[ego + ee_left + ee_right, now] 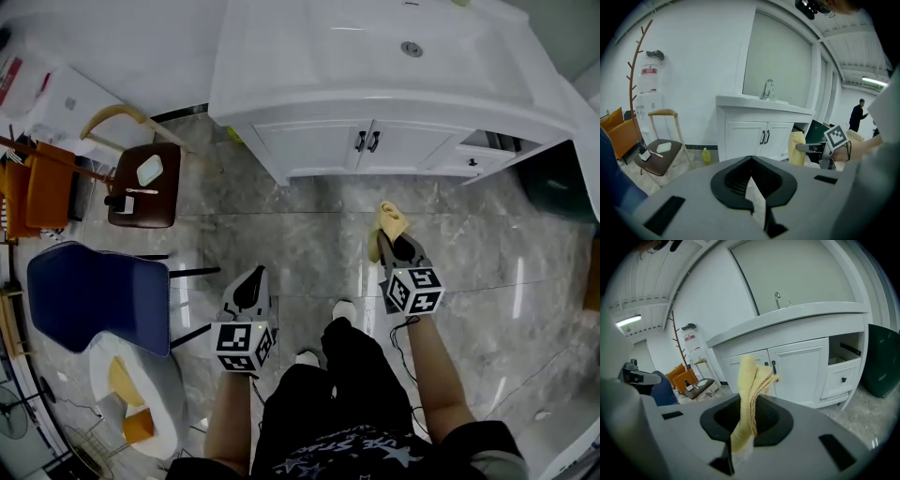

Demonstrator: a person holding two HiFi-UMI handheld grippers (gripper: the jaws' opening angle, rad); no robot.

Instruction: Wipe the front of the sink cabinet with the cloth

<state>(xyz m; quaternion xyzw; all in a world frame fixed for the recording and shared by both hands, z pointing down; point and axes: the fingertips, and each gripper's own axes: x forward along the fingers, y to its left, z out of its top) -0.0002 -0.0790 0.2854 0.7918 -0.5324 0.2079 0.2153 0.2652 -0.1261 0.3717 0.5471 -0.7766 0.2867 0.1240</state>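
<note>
Two grippers face the sink cabinet: the right gripper clamps its fingers on the cloth, upright for wiping; the left gripper waits, fingers closed, empty.

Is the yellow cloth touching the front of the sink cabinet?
No, the head view shows bare floor between the yellow cloth and the sink cabinet.

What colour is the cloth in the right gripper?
Pale yellow cloth; the right gripper view shows it best.
</note>
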